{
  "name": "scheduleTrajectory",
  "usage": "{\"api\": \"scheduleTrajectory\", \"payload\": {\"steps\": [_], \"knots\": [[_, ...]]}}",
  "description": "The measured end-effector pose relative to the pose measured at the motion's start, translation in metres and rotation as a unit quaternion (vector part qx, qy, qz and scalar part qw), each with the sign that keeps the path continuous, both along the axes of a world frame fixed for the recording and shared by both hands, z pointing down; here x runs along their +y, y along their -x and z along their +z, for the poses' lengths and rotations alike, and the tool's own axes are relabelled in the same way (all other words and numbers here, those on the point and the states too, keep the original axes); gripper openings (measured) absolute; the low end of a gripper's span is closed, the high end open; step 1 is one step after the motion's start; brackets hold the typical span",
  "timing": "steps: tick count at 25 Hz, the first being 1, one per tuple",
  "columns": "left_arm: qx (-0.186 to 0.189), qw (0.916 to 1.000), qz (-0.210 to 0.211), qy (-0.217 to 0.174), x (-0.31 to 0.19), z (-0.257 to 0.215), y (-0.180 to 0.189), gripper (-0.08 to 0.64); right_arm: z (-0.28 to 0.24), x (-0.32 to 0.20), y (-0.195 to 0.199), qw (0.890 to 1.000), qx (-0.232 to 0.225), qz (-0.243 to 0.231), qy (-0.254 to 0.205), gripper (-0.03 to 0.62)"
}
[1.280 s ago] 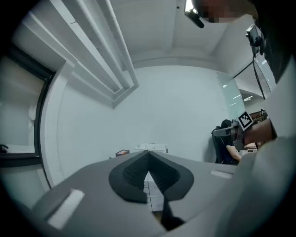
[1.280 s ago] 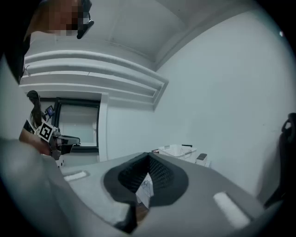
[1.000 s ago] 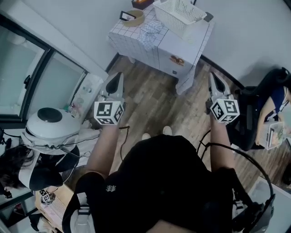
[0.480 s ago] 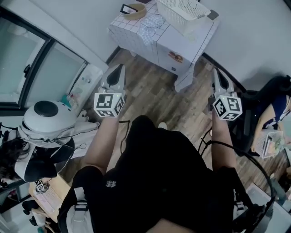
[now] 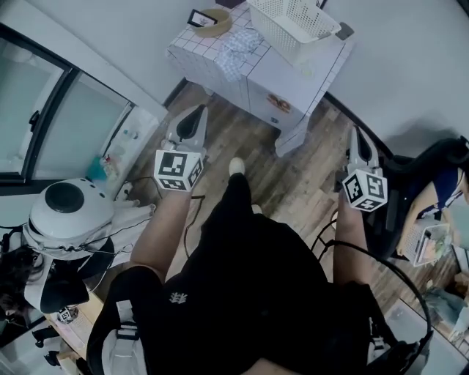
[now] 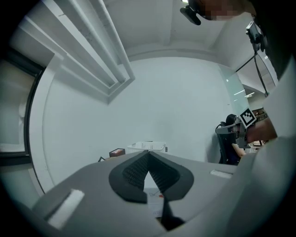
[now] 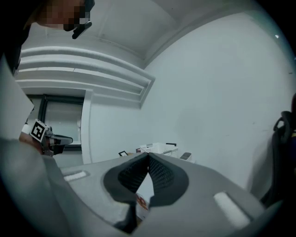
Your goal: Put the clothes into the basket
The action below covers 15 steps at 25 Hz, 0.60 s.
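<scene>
Status: left tongs [image 5: 195,113] fully closed, pads [image 6: 132,172] meeting at the tips, nothing between them. Right tongs [image 5: 360,138] same: pads [image 7: 162,172] tip to tip, empty. Each is held out roughly level in front of the person, left and right of the body, over the wood floor [image 5: 293,176] and well apart from the worktop [image 5: 282,73]. One shoe [image 5: 236,167] is out ahead between the two tongs. The clothes are one light patterned cloth [image 5: 238,50] lying crumpled on the worktop's tiled top, not in the basket [image 5: 293,22]. It sits just beside the basket, on its left as seen from the head view. The basket is white with perforated walls, upright on the worktop, close to the wall. Can't tell from here whether anything is inside it. A tan round item [image 5: 214,20] is at the worktop's far left corner, too small to identify. Both gripper views look toward the worktop, with the basket showing just above the closed tips.
</scene>
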<state>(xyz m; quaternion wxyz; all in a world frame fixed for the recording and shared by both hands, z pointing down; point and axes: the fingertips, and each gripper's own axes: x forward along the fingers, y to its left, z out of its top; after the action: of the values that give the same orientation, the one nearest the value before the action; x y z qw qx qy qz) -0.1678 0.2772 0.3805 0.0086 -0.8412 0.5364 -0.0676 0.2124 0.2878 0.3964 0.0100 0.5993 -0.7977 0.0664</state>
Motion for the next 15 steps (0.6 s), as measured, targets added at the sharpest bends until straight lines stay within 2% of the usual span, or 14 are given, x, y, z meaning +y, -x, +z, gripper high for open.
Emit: {"api": "scheduleTrajectory", "payload": {"steps": [8,11,15], "knots": [[0.015,0.9996,0.025,0.0,-0.101,0.005,-0.006,0.006,-0.015,-0.073,-0.024,0.998,0.019,0.063,-0.016,0.002],[0.014,0.9994,0.033,-0.004,-0.145,0.0,0.0,0.006,-0.019,-0.112,-0.009,0.997,0.011,0.069,-0.014,0.002],[0.013,0.9992,0.037,-0.001,-0.2,0.006,0.011,0.006,-0.026,-0.163,0.005,0.997,0.024,0.072,-0.014,0.002]]}}
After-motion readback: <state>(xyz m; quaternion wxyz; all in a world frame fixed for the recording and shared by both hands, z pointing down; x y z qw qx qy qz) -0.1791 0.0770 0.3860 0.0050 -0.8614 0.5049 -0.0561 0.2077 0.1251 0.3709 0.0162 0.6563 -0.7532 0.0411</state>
